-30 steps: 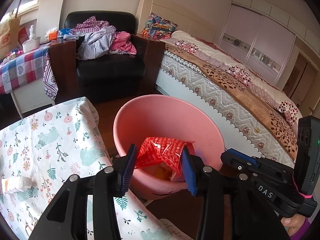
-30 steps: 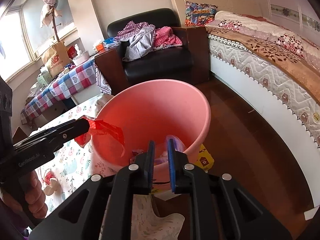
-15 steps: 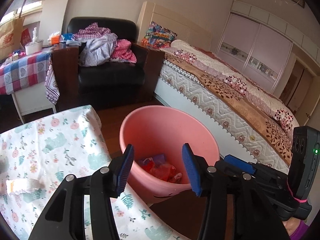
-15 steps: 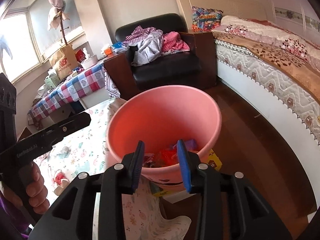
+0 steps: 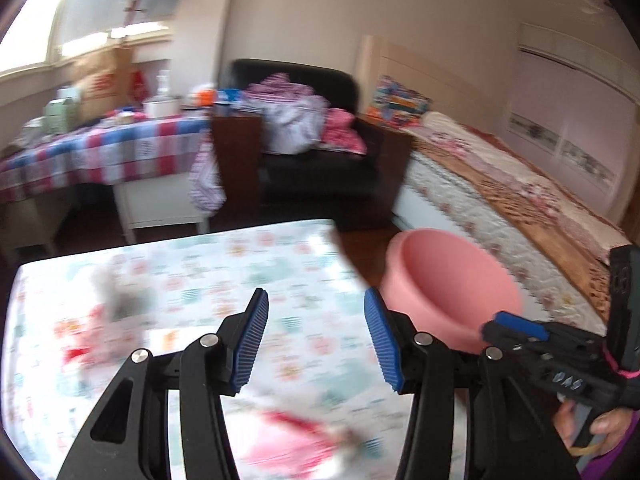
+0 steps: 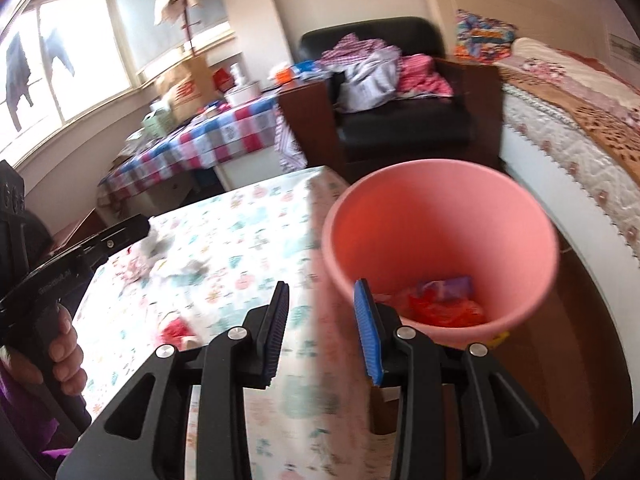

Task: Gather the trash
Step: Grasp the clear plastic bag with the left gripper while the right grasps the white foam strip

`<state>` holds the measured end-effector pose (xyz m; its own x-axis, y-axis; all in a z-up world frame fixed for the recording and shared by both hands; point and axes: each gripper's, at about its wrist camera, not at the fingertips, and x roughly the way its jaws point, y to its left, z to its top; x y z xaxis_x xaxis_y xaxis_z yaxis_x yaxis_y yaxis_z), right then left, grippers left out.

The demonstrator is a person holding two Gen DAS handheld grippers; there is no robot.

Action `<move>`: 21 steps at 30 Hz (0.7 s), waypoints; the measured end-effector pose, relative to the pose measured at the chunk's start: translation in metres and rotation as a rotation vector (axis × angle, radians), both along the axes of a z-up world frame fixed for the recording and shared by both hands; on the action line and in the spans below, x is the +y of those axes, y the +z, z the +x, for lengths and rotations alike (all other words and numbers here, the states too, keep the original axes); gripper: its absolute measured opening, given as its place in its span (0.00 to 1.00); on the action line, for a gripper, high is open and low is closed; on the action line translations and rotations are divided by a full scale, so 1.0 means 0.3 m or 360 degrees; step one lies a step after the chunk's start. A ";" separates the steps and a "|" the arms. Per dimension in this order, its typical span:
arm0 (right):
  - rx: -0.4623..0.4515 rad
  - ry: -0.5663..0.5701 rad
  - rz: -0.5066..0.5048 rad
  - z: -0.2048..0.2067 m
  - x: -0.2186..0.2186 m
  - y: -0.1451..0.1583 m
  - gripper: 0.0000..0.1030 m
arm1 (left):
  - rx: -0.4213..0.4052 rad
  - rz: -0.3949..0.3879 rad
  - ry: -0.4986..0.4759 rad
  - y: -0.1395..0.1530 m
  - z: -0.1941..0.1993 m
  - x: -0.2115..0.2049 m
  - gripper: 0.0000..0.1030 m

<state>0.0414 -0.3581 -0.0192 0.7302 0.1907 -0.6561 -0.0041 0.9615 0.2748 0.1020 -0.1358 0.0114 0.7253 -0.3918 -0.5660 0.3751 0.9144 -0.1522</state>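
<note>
Both of your claws are empty with their jaws spread wide: the left gripper (image 5: pixel 316 336) hangs over the floral tablecloth (image 5: pixel 200 272), the right gripper (image 6: pixel 322 332) sits at the table's edge where it meets the pink bin (image 6: pixel 440 248). The bin stands off the table's right side, on the floor side toward the bed (image 6: pixel 568 112), and already holds red and purple wrappers (image 6: pixel 444 300) at its bottom. What is left to collect lies the other way. In the left wrist view a red-and-pink scrap (image 5: pixel 288 436) sits low in the frame, just under and slightly left of your left claw; motion blur hides its outline, so its long axis cannot be told. A second reddish scrap (image 5: pixel 86 344) and a greyish crumple (image 5: pixel 120 296) lie farther left on the cloth. The right wrist view shows a white crumpled tissue (image 6: pixel 160 250) by the left gripper's body and a small red bit (image 6: pixel 176 328) left of the right claw. Judgement: your left hand is nearer the remaining trash, your right nearer the bin. The pick likely falls to the left claw, dropping down and back toward you onto the near red scrap, then carrying it rightward across the table's edge to the bin. Let the blur settle before committing to an approach angle.
</note>
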 end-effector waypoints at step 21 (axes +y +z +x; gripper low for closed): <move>0.0133 0.0392 0.0041 0.175 0.297 -0.016 0.33 | 0.0226 -0.0018 0.0564 -0.086 0.298 0.589 0.48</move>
<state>0.0938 -0.2691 -0.0241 0.6033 0.3734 -0.7047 -0.2135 0.9270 0.3084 0.1913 0.0408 -0.0144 0.7317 -0.1378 -0.6676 0.0106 0.9815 -0.1910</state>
